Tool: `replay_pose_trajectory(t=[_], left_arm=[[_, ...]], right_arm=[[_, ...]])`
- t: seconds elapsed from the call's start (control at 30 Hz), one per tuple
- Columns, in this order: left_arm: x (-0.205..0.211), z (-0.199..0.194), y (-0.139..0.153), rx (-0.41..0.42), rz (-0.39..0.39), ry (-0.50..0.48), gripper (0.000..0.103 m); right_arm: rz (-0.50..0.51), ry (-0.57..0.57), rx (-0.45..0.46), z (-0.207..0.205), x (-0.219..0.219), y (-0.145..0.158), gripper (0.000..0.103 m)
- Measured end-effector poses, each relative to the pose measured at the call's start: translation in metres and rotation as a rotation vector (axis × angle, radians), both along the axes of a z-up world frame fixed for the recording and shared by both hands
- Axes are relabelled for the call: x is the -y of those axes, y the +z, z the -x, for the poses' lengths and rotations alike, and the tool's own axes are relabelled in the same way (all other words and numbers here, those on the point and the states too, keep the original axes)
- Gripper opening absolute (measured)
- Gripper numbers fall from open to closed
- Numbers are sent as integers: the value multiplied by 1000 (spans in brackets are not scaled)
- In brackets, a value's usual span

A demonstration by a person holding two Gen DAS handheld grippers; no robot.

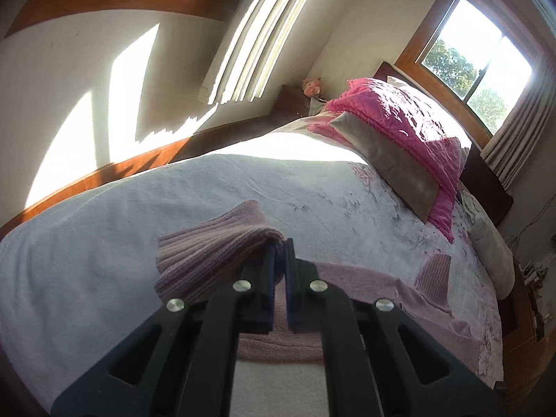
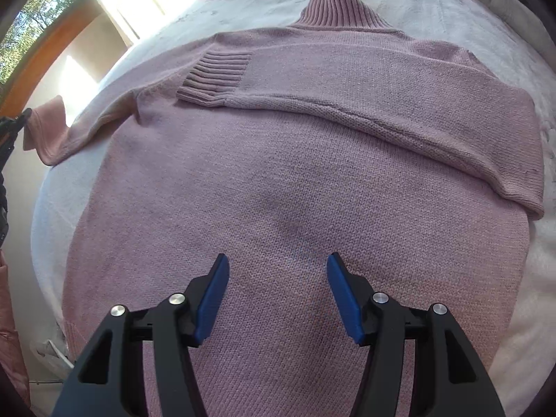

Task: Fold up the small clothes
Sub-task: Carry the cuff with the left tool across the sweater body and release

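A pink sweater [image 2: 295,173] lies flat on the bed [image 1: 104,215], with its neck pointing at the pillows. One sleeve [image 2: 382,104] is folded across the chest, and its ribbed cuff [image 2: 215,80] rests on the sweater's body. The other sleeve [image 1: 208,246] is lifted off the bed cover. The left gripper [image 1: 279,253] is pinched tight on this sleeve's cuff, with the knit bunched between its blue pads. The right gripper [image 2: 278,271] hangs over the lower middle of the sweater with its jaws spread wide and nothing in them. A bright pink blanket [image 1: 399,121] sits near the window [image 1: 476,59].
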State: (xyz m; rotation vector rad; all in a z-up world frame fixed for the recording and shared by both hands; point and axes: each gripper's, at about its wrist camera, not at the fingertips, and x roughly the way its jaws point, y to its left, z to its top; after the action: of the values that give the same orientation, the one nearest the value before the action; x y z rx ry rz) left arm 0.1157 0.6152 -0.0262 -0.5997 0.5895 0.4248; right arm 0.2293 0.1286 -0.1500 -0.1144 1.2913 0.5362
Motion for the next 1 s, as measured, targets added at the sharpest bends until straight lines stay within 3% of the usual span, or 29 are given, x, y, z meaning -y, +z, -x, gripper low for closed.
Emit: replay_pose_trajectory(t=[0.13,0.4,0.6,1.0], left_arm=[[53,-38,0,-4,-32,-118,3],[152,-101,-16,-14,-24,-318,3],[217,-131,-43,-60,-31,-450,3],[233,-154,-130,-302,95,-584,9]], right_arm=[[1,-25,18,1,17,8,59],[21,-52,26,1,44,8,59],[5,-81,4,-2,60,0,59],[-22,-94,-29,-5,68,-12,59]])
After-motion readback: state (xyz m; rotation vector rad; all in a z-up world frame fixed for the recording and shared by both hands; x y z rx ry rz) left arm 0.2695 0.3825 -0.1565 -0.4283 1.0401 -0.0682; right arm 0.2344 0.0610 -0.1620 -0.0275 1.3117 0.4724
